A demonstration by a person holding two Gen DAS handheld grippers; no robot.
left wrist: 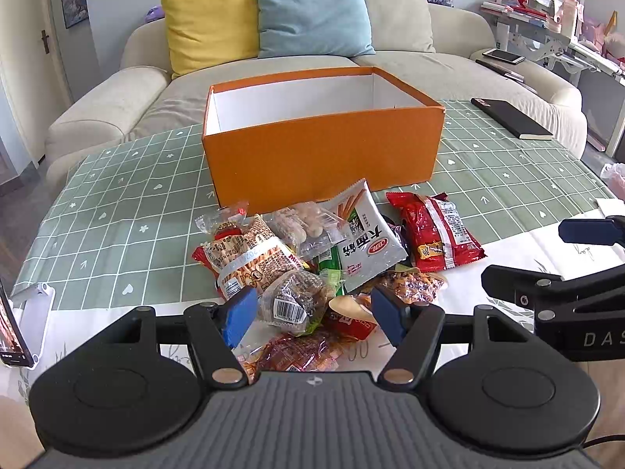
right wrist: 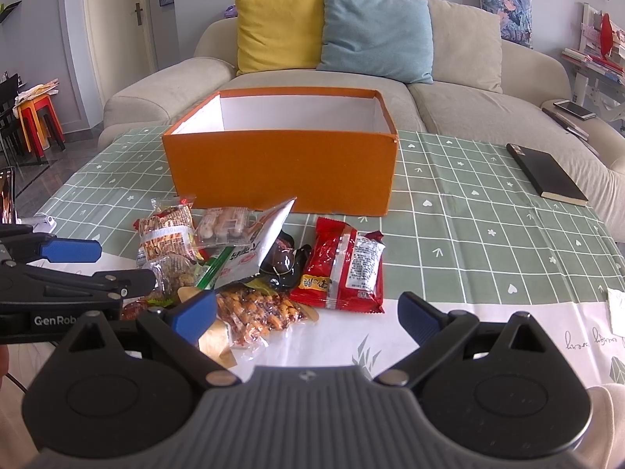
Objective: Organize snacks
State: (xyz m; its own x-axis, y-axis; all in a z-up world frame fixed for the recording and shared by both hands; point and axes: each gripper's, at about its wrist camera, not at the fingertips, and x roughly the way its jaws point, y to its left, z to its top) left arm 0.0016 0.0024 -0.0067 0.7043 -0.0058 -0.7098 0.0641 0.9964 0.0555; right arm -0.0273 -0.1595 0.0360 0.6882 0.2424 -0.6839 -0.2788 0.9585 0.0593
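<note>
An open orange box [left wrist: 324, 152] [right wrist: 281, 164] with a white inside stands on the green checked tablecloth. In front of it lies a heap of snack packets: a red packet [left wrist: 437, 230] [right wrist: 343, 265], a white packet [left wrist: 363, 242] [right wrist: 258, 246], a striped biscuit pack [left wrist: 250, 258] [right wrist: 166, 234] and a clear peanut bag [right wrist: 258, 312]. My left gripper [left wrist: 312, 314] is open, blue pads apart above a clear wrapped cake [left wrist: 293, 301], not pressing it. My right gripper [right wrist: 308, 314] is open over bare cloth beside the peanut bag.
A black notebook [left wrist: 511, 117] [right wrist: 547, 172] lies on the table at the right. A phone on a white stand [left wrist: 23, 320] is at the left edge. A beige sofa [right wrist: 468, 117] with yellow and blue cushions runs behind the table. White paper [right wrist: 617, 308] lies at the right edge.
</note>
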